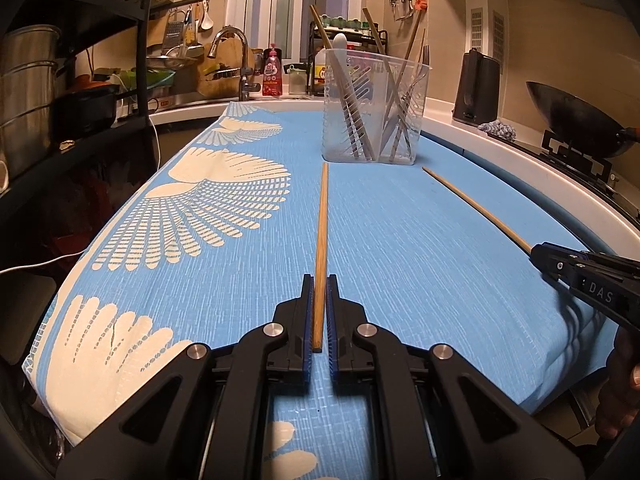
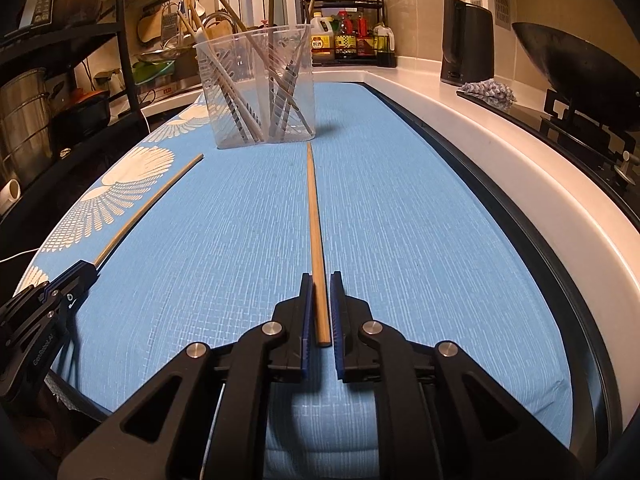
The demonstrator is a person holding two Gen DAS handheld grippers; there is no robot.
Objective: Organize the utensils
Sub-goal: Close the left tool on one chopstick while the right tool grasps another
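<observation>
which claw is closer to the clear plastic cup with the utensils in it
About even; left perhaps slightly nearer. The left claw and the right claw each hold a chopstick pointing at the clear cup, both well short of it; the cup sits nearer the left side.

Two chopsticks (image 1: 321, 240) (image 1: 476, 208) lie side by side on the tablecloth (image 1: 400, 260), well apart, both pointing toward the utensil holder (image 1: 374, 108) behind them (more chopsticks stand inside).

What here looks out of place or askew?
Nothing is spilled or damaged. Two wooden chopsticks sit outside the clear plastic holder, each gripped by the left gripper or right gripper.
</observation>
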